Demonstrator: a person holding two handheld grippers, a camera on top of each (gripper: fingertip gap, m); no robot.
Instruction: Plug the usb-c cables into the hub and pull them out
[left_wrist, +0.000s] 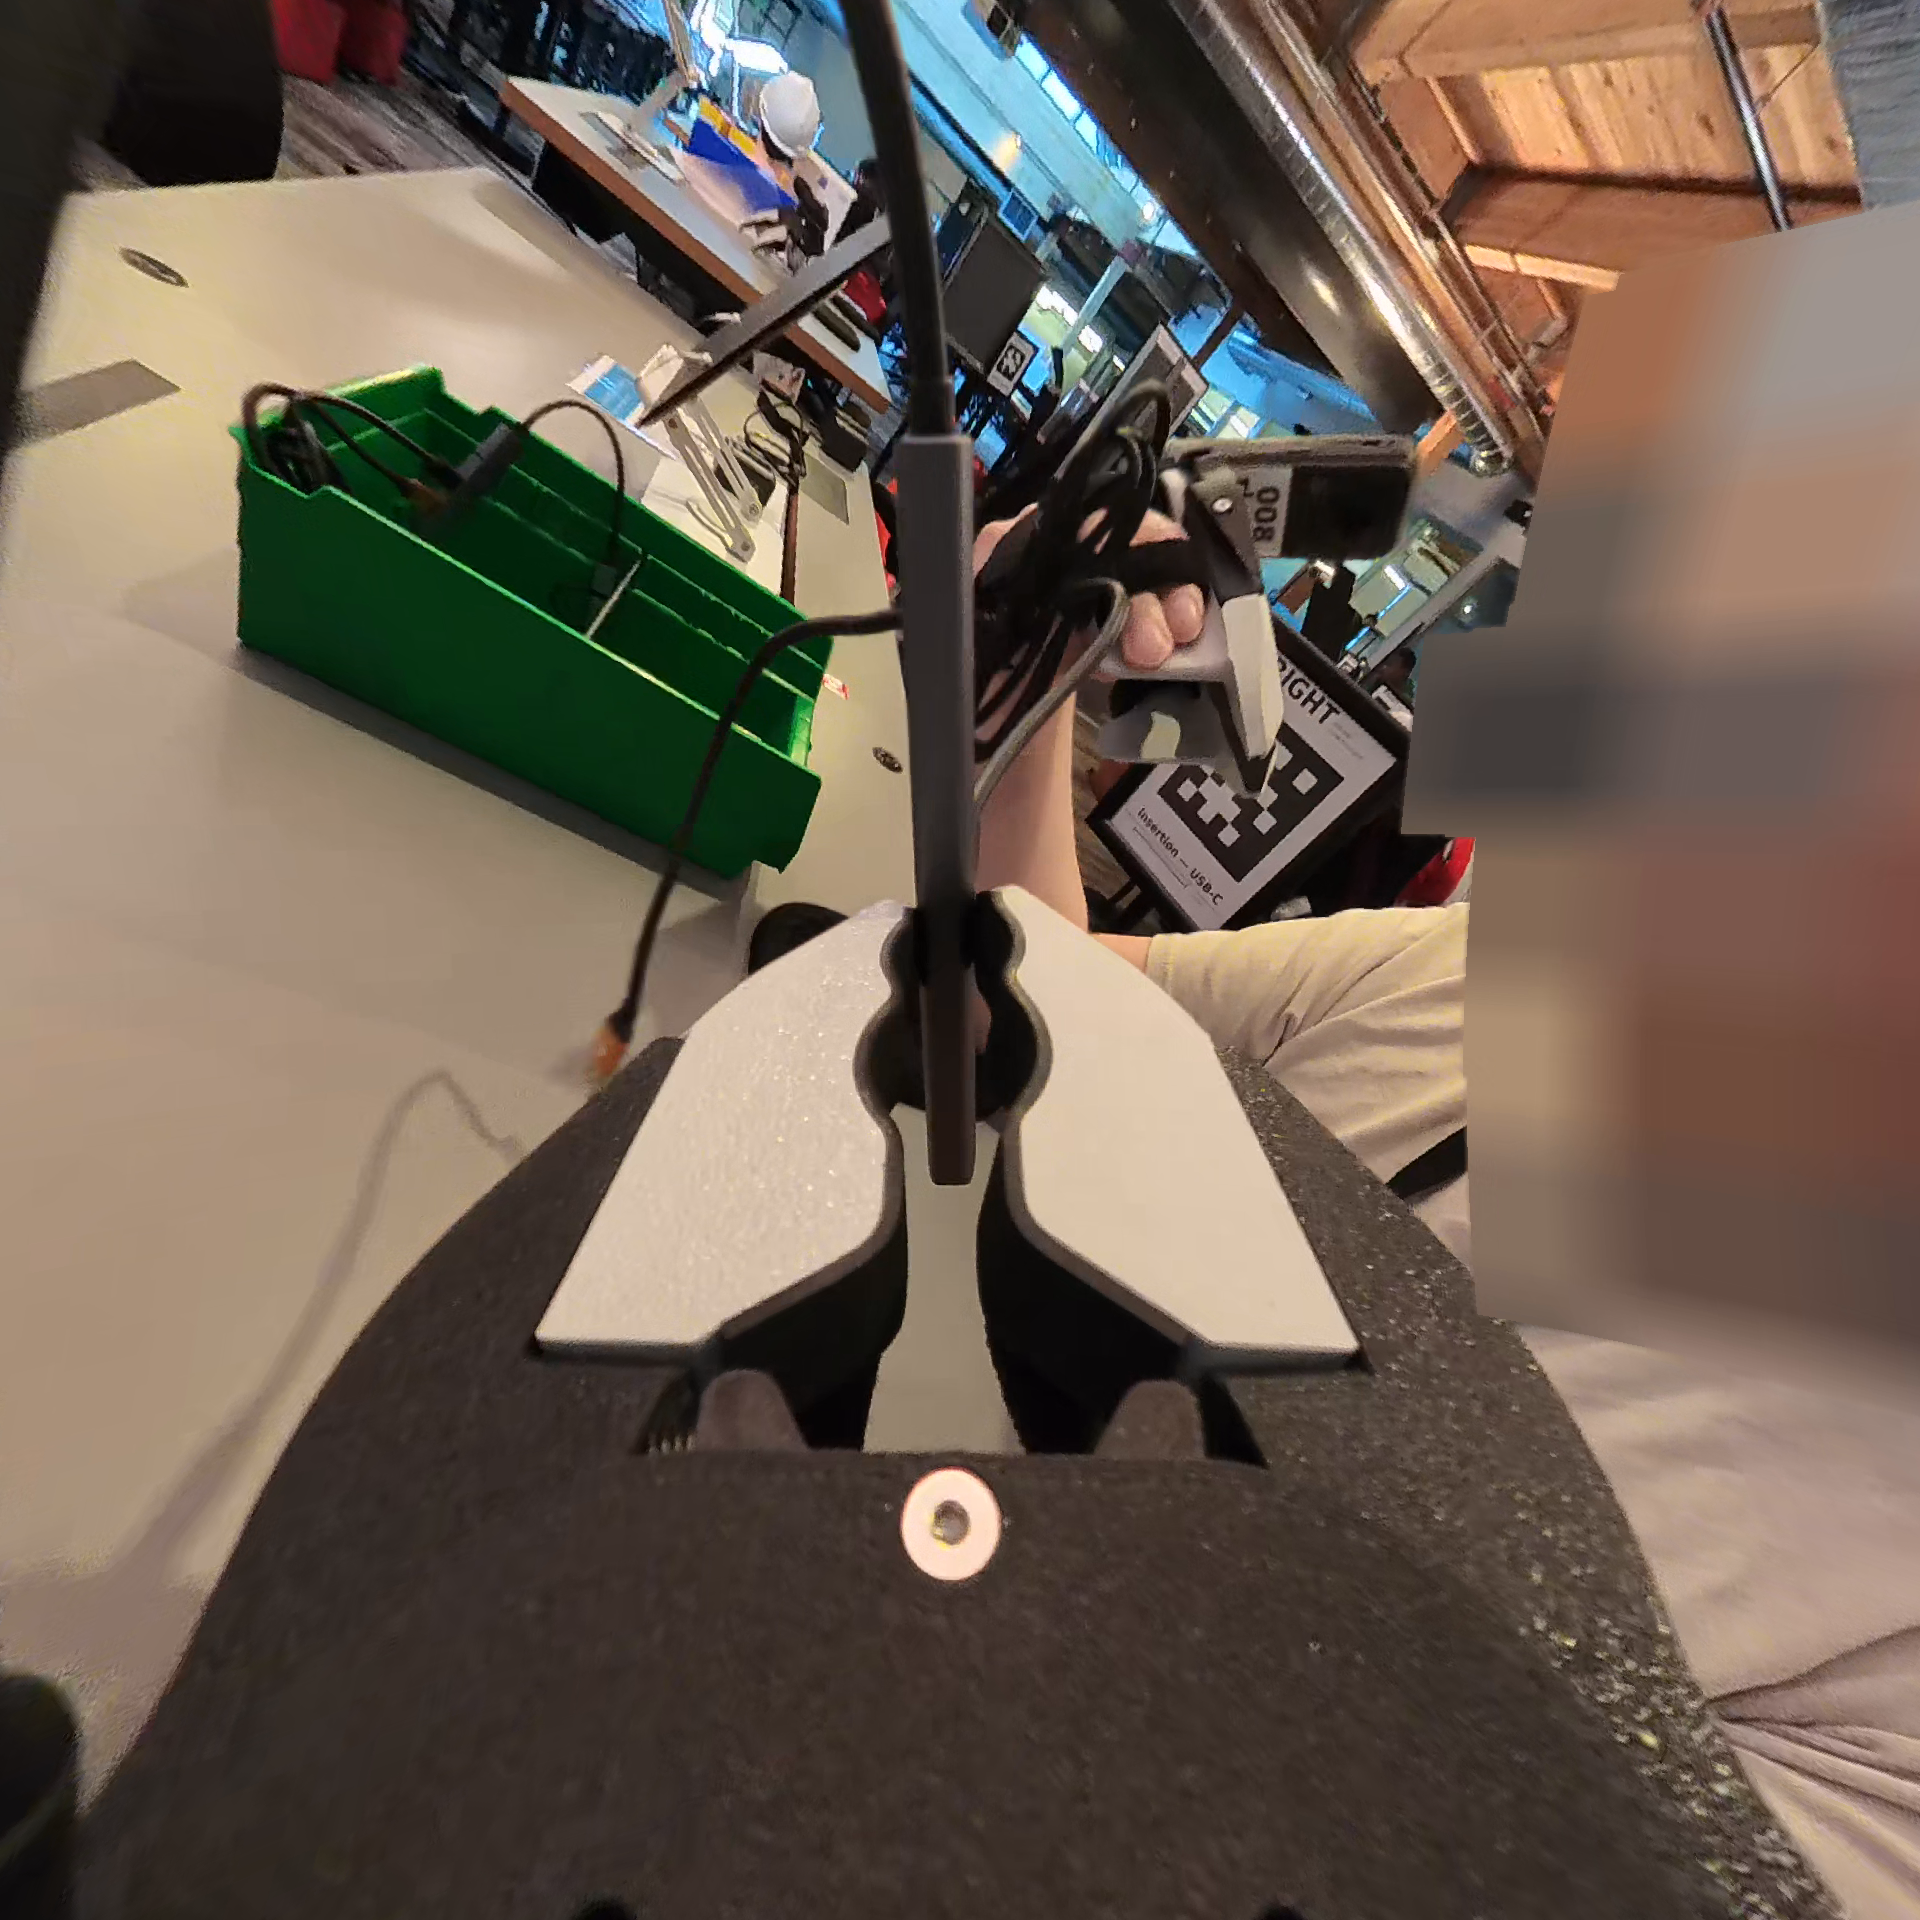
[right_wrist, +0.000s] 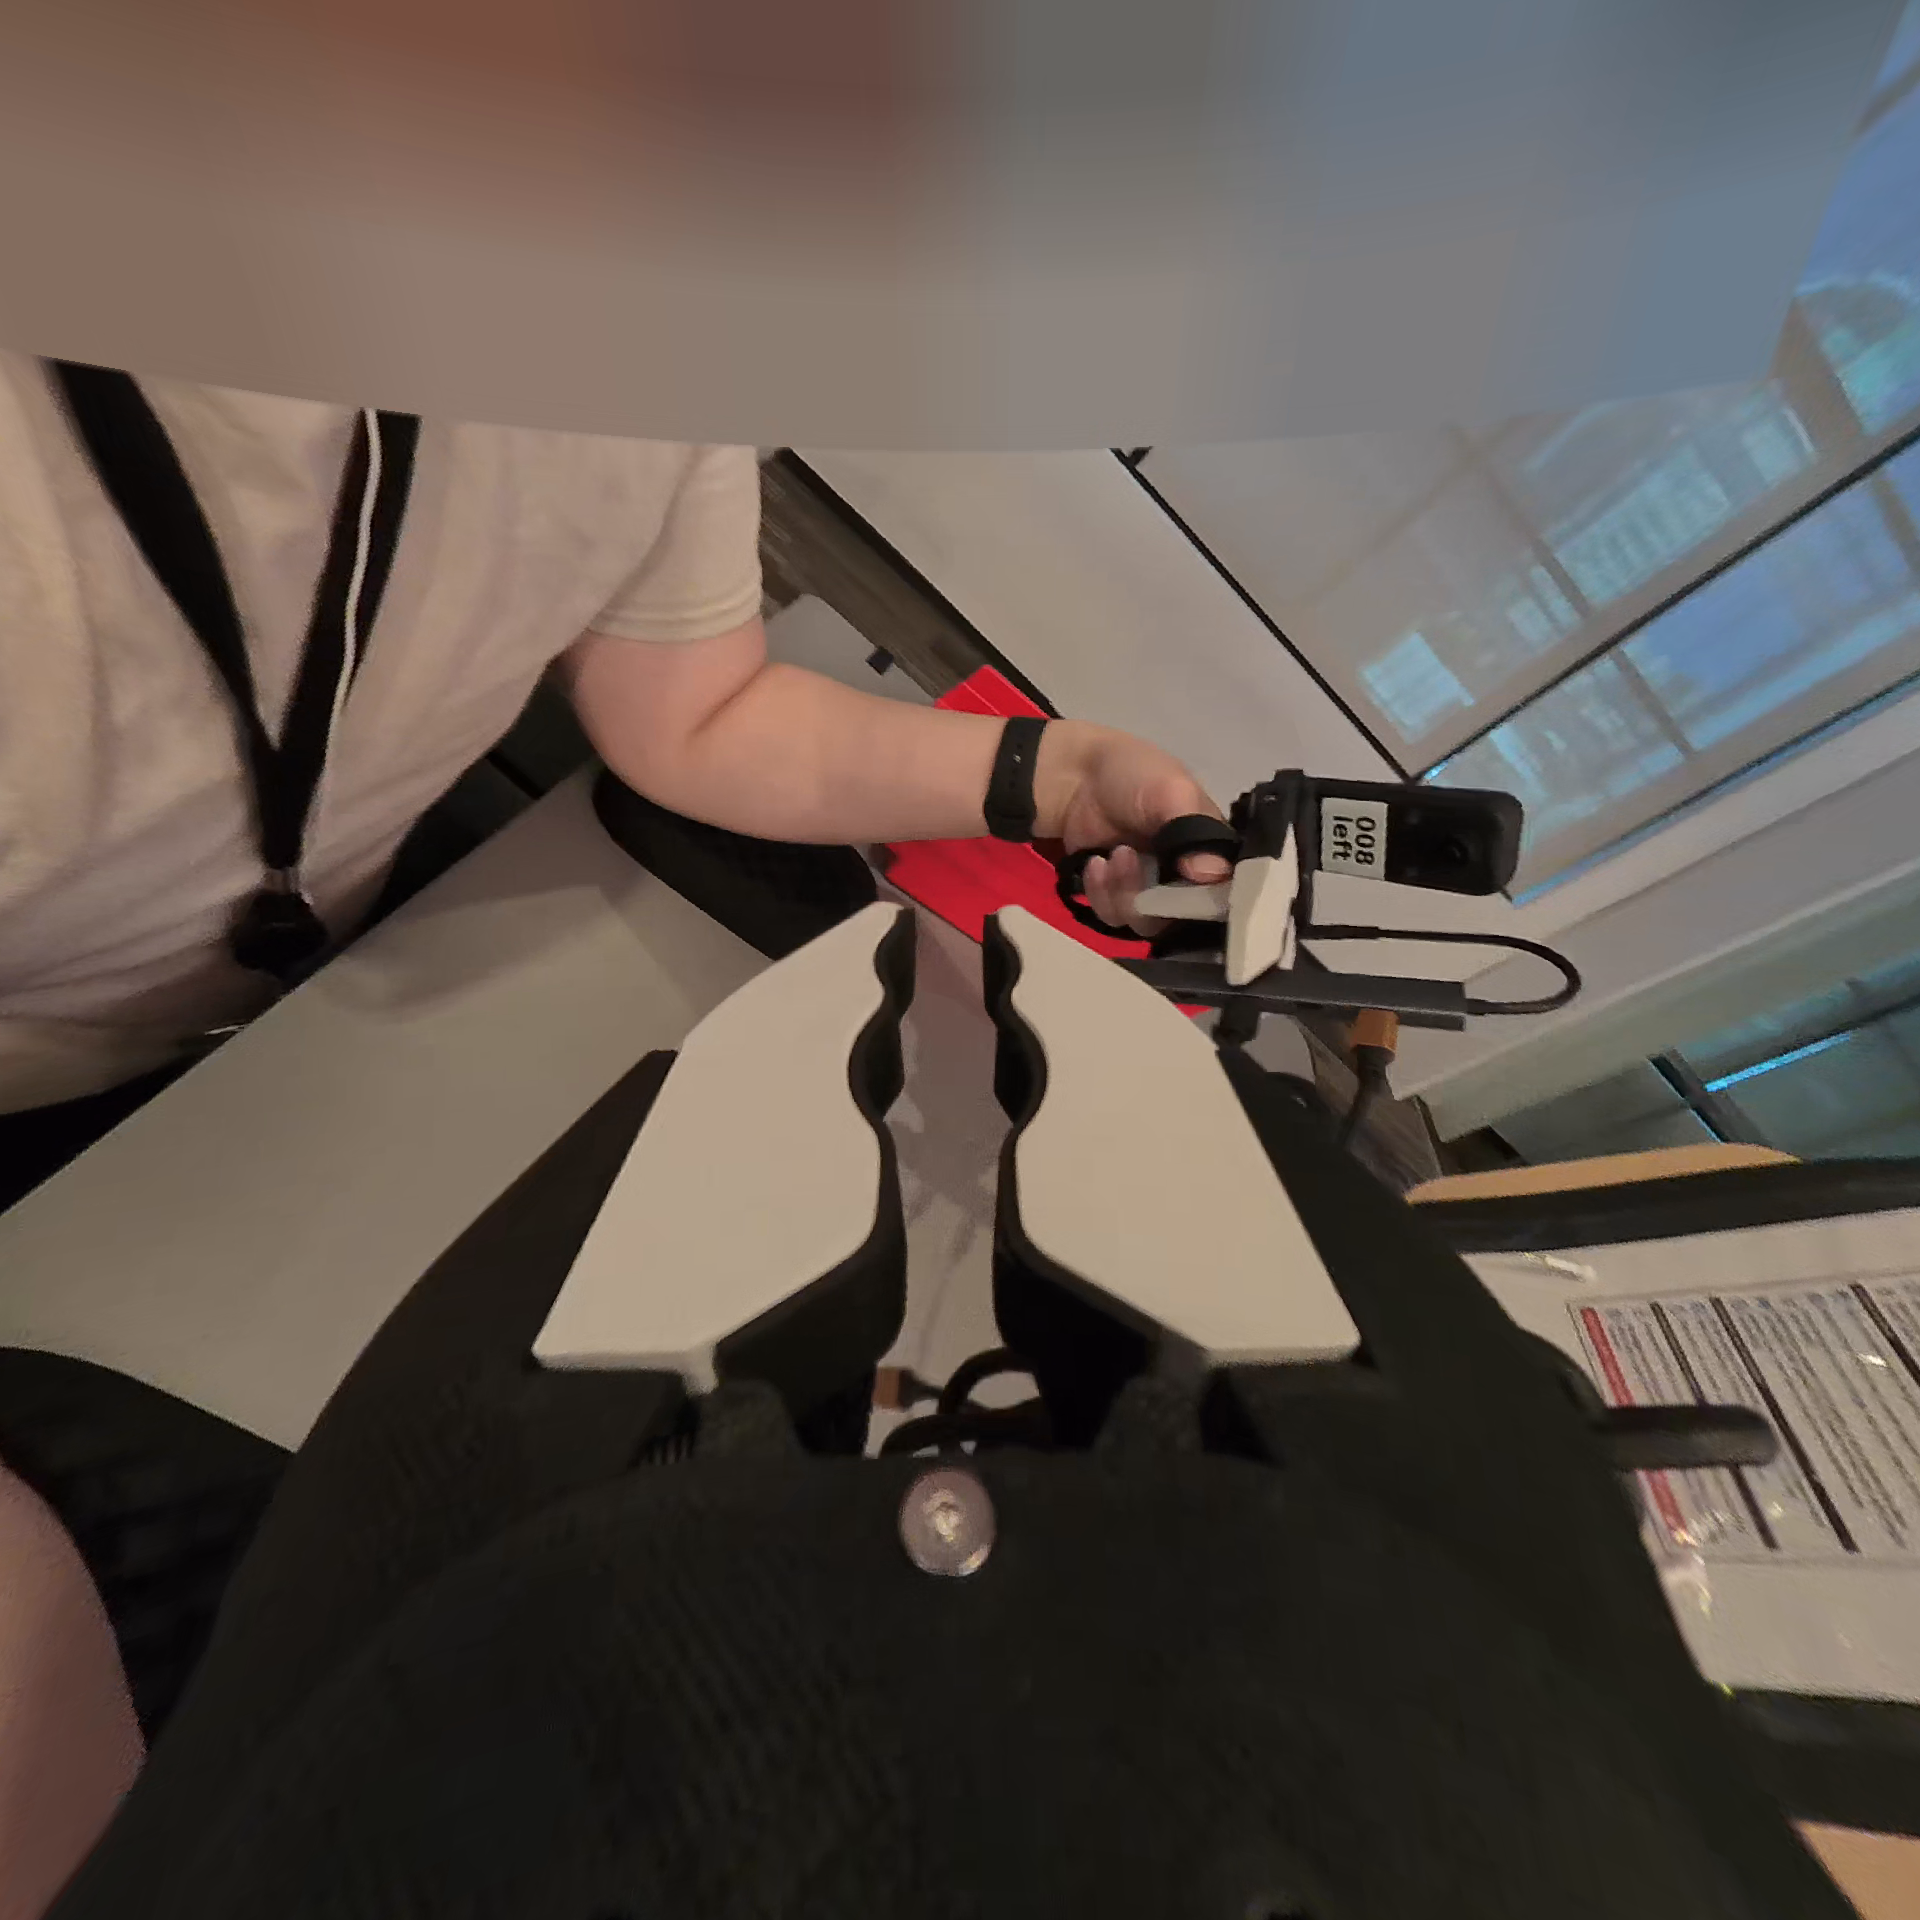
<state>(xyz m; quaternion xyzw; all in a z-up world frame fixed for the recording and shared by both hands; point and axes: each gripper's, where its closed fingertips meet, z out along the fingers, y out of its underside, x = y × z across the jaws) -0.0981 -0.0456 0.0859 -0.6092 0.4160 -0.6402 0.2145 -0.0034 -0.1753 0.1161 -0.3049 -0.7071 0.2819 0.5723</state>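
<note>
My left gripper (left_wrist: 948, 925) is shut on a slim grey hub (left_wrist: 940, 675), held edge-on above the table, with the hub's own black lead (left_wrist: 902, 208) rising from its far end. A dark cable (left_wrist: 717, 748) joins the hub's left side and drops to an orange plug (left_wrist: 613, 1044) by the table edge. In the right wrist view the left gripper (right_wrist: 1262, 925) holds the hub (right_wrist: 1351, 992) level, with an orange plug (right_wrist: 1374, 1034) in its underside. My right gripper (right_wrist: 948, 935) is open and empty, to the left of the hub and apart from it; it also shows in the left wrist view (left_wrist: 1252, 717).
A green bin (left_wrist: 499, 665) with several cables stands on the white table (left_wrist: 208, 935). A red bin (right_wrist: 987, 862) sits behind the person's arm. A laminated sheet (right_wrist: 1766, 1434) lies at right. A black-and-white marker board (left_wrist: 1247, 821) stands behind the right gripper. Left tips to right tips: about 15 cm.
</note>
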